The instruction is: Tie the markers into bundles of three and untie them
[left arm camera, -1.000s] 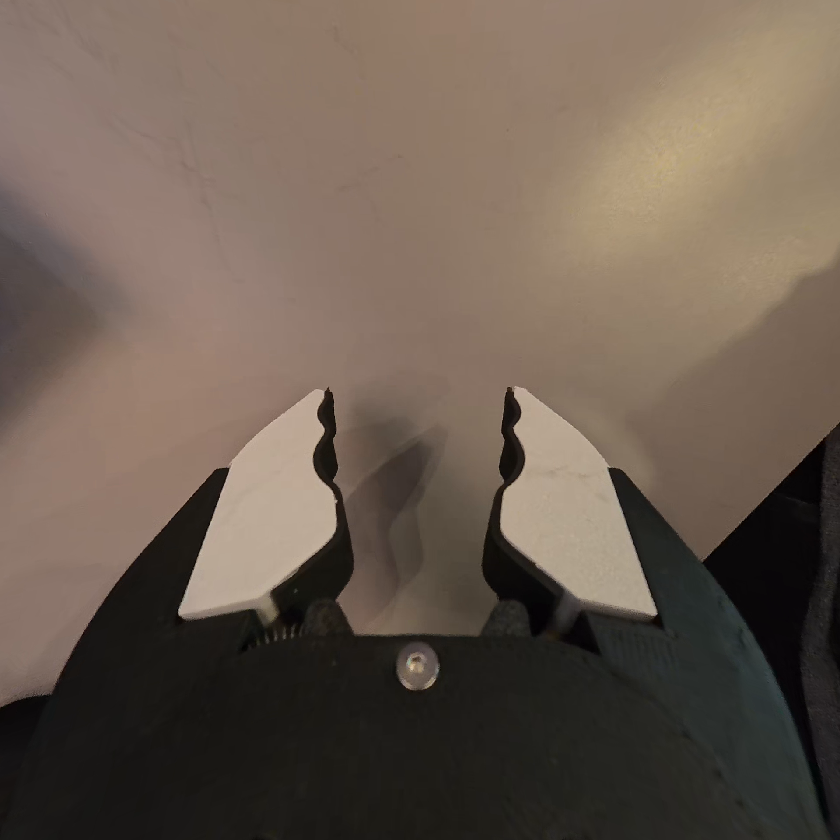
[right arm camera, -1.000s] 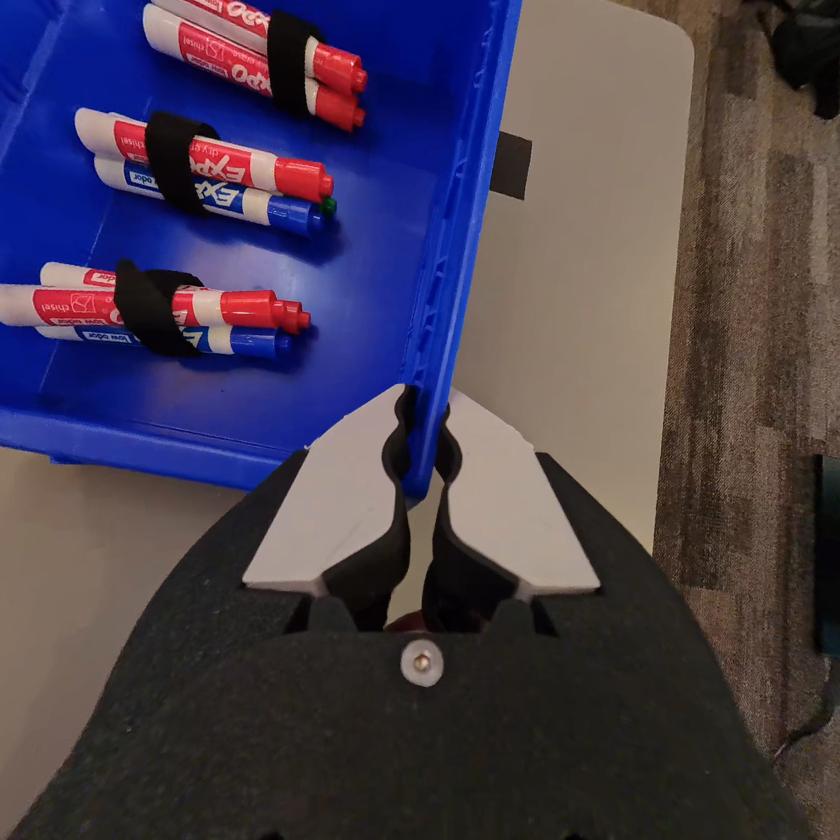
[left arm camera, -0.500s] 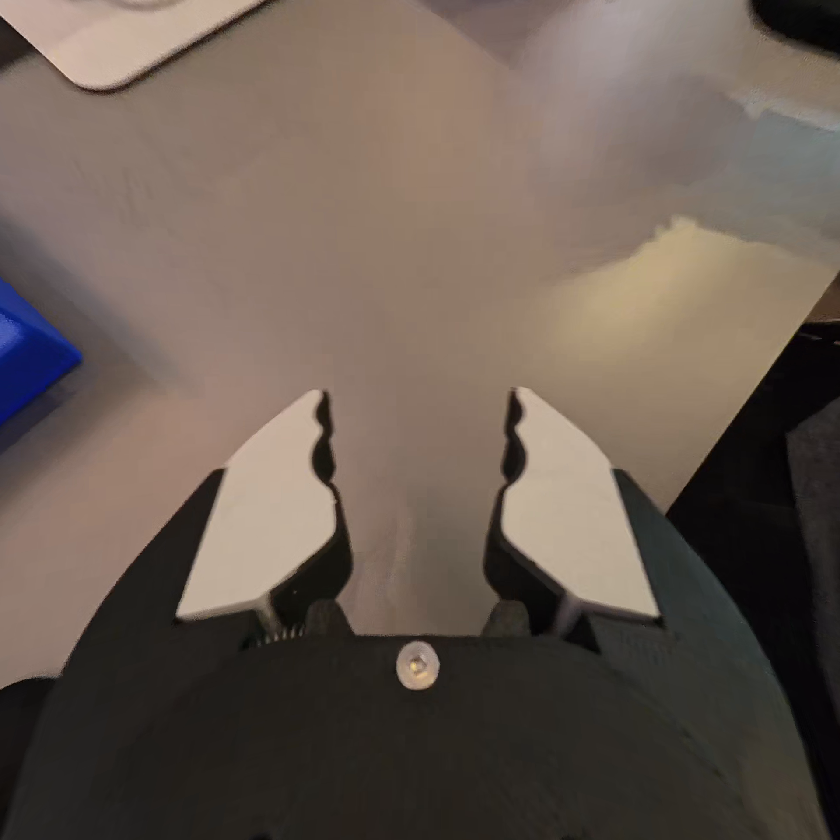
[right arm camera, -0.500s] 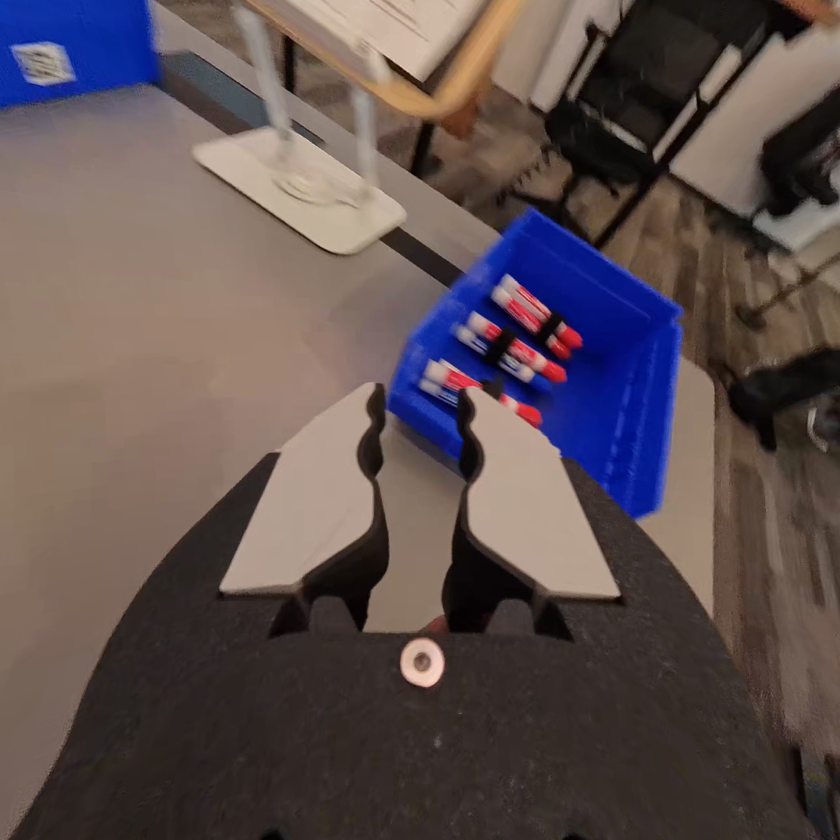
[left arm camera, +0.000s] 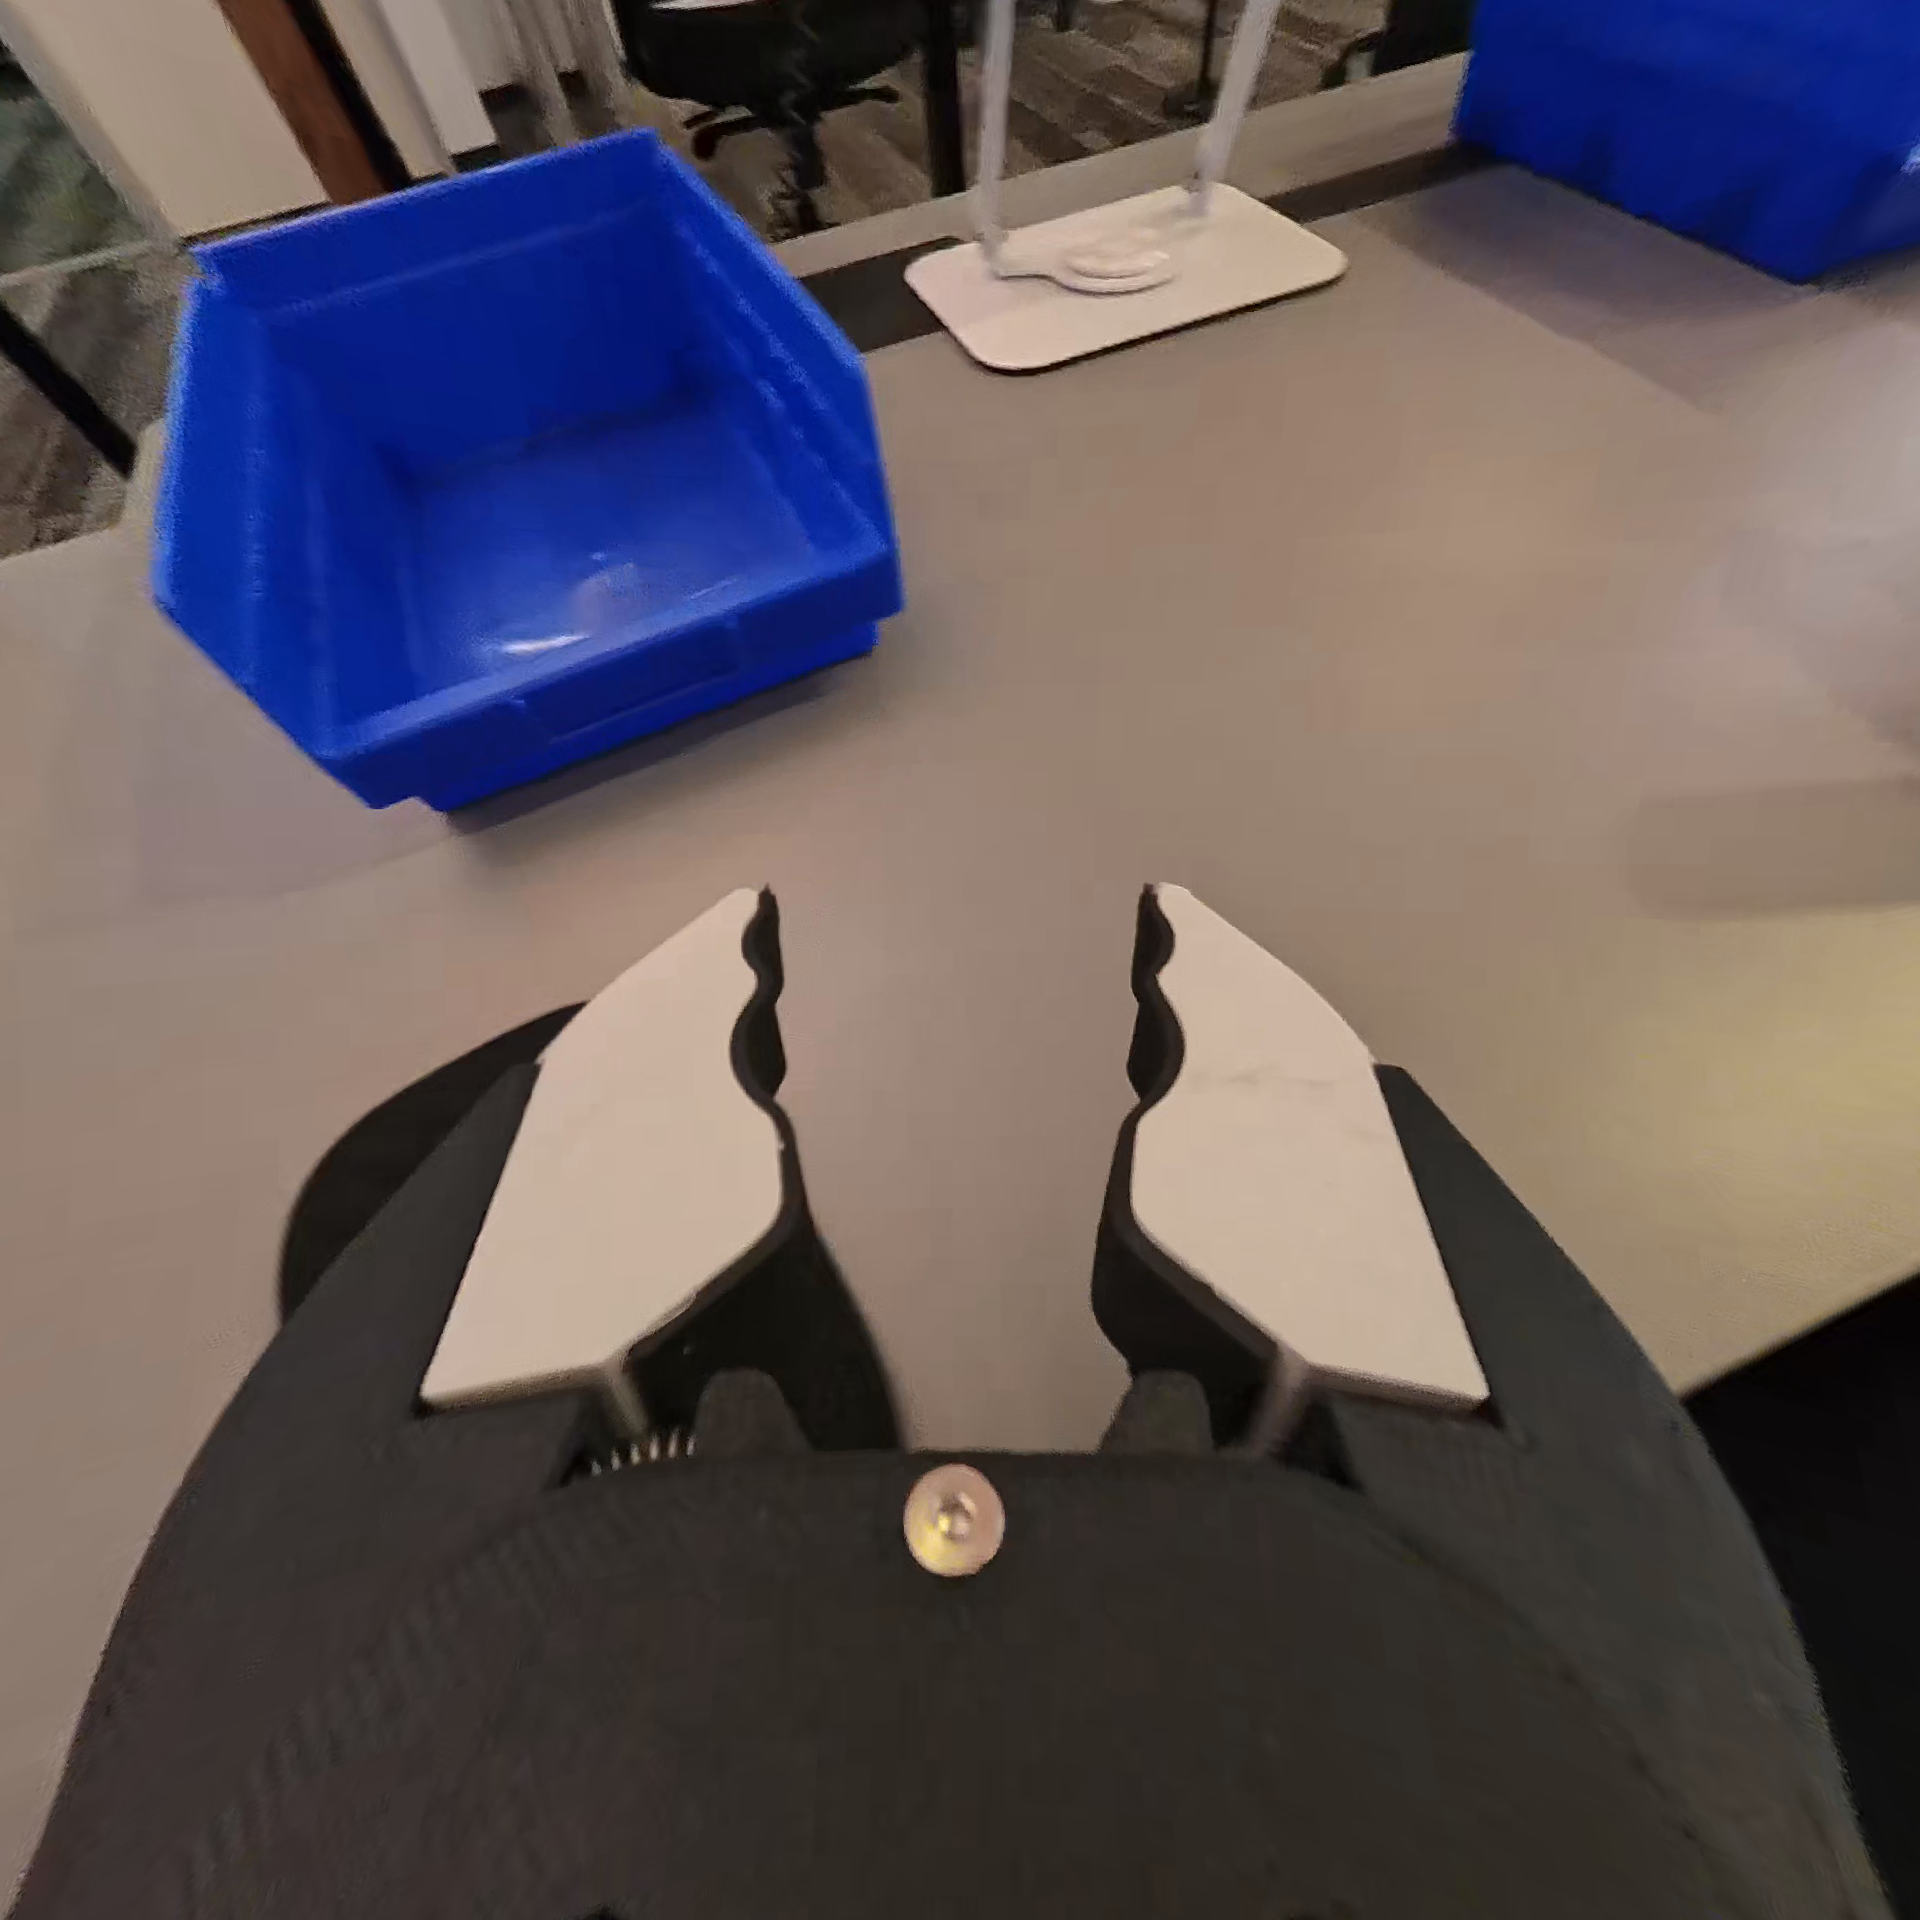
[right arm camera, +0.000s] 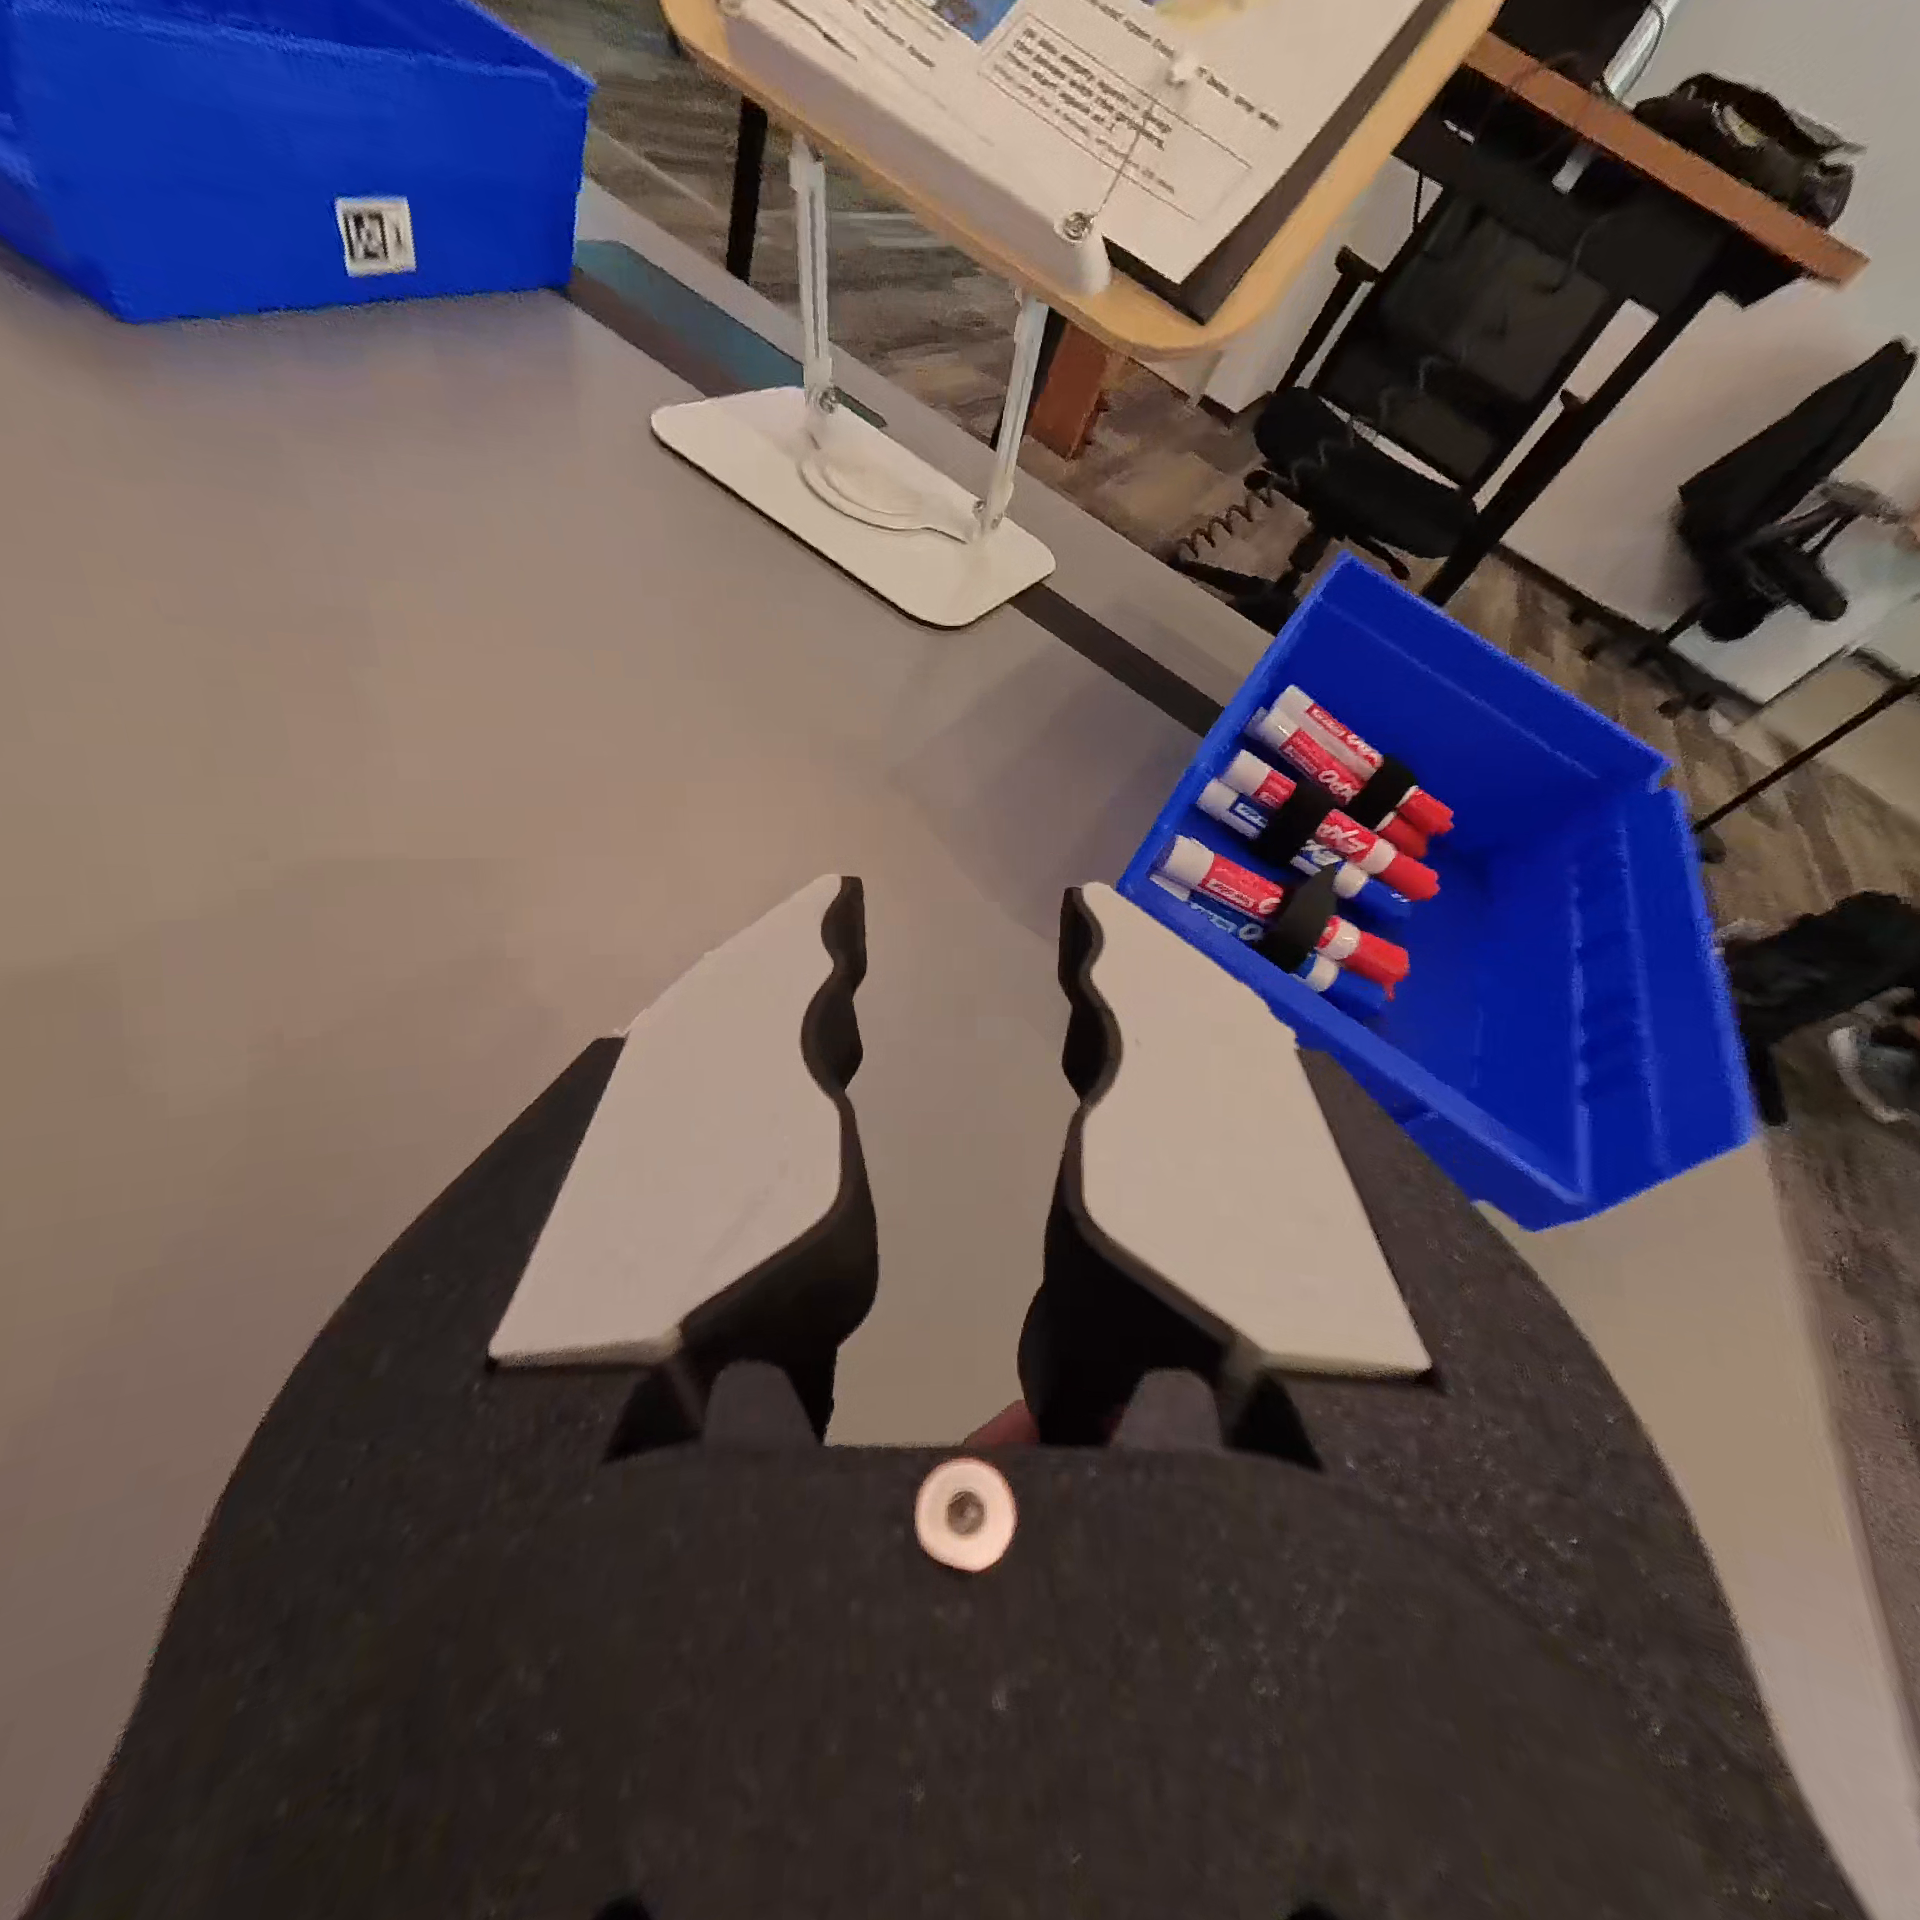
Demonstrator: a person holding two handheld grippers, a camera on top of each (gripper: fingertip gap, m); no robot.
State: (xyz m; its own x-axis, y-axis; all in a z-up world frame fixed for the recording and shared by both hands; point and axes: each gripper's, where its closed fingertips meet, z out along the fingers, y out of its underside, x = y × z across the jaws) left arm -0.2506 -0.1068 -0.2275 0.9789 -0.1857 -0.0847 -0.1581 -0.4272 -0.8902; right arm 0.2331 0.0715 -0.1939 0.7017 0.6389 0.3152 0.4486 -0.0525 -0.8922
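In the right wrist view a blue bin (right arm camera: 1621, 1049) stands at the table's right edge. It holds three bundles of red and blue markers (right arm camera: 1340, 821), each wrapped in a black strap (right arm camera: 1304, 925). My right gripper (right arm camera: 961, 904) is open and empty above the table, to the left of that bin. In the left wrist view my left gripper (left arm camera: 954, 904) is open and empty above the grey table (left arm camera: 1195, 623). An empty blue bin (left arm camera: 520, 468) stands ahead of it to the left.
A white stand base (left arm camera: 1127, 281) sits at the table's far edge; it also shows in the right wrist view (right arm camera: 852, 509), holding a tilted board (right arm camera: 1049, 135). A third blue bin (right arm camera: 281, 166) stands far left there. Office chairs (right arm camera: 1382, 457) stand beyond the table.
My right gripper let go of the blue bin's wall, opened, and pulled back and up. My left gripper lifted and tilted up, bringing the empty blue bin into view.
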